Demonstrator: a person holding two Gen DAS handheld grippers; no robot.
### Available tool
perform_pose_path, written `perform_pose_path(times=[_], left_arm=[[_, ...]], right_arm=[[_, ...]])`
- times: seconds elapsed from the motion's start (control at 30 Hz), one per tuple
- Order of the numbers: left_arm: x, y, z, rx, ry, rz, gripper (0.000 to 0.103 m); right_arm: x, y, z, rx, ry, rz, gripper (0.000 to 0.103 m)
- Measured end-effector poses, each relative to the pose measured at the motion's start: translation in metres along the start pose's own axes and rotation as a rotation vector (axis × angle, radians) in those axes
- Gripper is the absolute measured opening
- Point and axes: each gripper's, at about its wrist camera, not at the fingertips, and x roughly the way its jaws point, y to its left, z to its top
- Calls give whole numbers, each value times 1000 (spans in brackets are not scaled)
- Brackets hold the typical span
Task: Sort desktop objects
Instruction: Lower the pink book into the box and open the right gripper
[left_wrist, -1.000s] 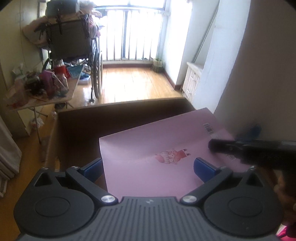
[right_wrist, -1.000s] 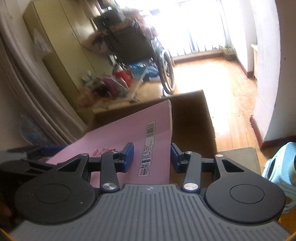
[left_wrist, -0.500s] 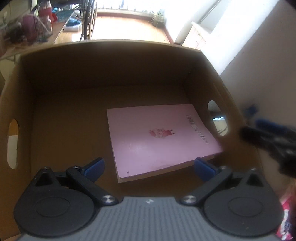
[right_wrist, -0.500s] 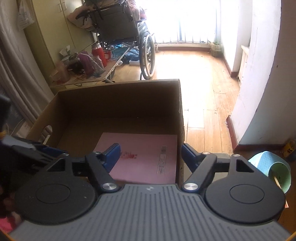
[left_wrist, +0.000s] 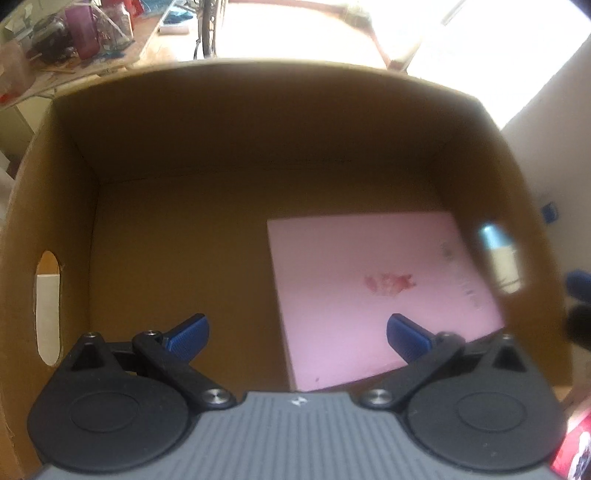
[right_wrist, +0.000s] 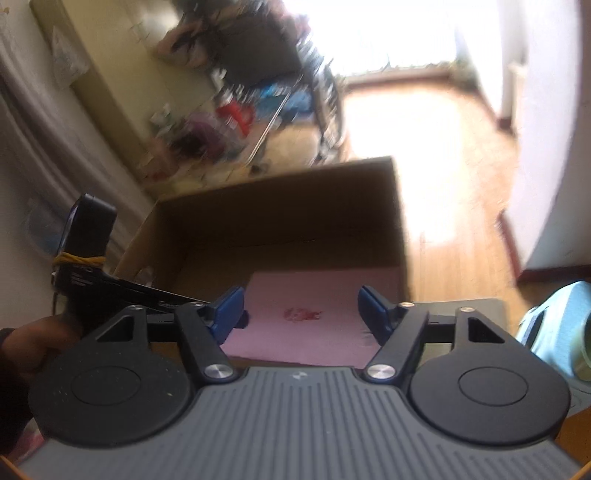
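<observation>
A pink book (left_wrist: 380, 284) lies flat on the floor of a brown cardboard box (left_wrist: 258, 122), in its right half. It also shows in the right wrist view (right_wrist: 306, 314) inside the same box (right_wrist: 280, 206). My left gripper (left_wrist: 297, 334) is open and empty, held above the box near its front wall. My right gripper (right_wrist: 301, 308) is open and empty, above the box's near edge. The left gripper's body (right_wrist: 88, 236) shows at the left of the right wrist view.
A cluttered side table (left_wrist: 70, 40) and a wheelchair (right_wrist: 266, 48) stand beyond the box on the wooden floor. A light blue object (right_wrist: 554, 325) sits to the right of the box. The box has oval handle holes (left_wrist: 48, 306) in its side walls.
One second ago both grippers held the pink book above the box. They let it go and it now lies in the box. Both grippers have opened and drawn back.
</observation>
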Motion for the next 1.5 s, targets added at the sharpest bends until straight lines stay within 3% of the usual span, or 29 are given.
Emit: perform_pose_path(times=[0.13, 0.33, 0.67, 0.9, 1.5], left_arm=[[5, 5, -2, -7, 42, -16, 100], [22, -3, 7, 19, 113, -85, 96], [49, -5, 11, 8, 204, -158, 96], [50, -8, 17, -7, 188, -196, 99], [35, -17, 34, -28, -25, -160, 100]], right_arm=[[40, 3, 6, -18, 228, 56, 52], [100, 20, 4, -76, 562, 57, 51], [159, 33, -22, -140, 795, 17, 51], [167, 22, -16, -96, 796, 16, 51], [157, 11, 11, -6, 574, 16, 50]])
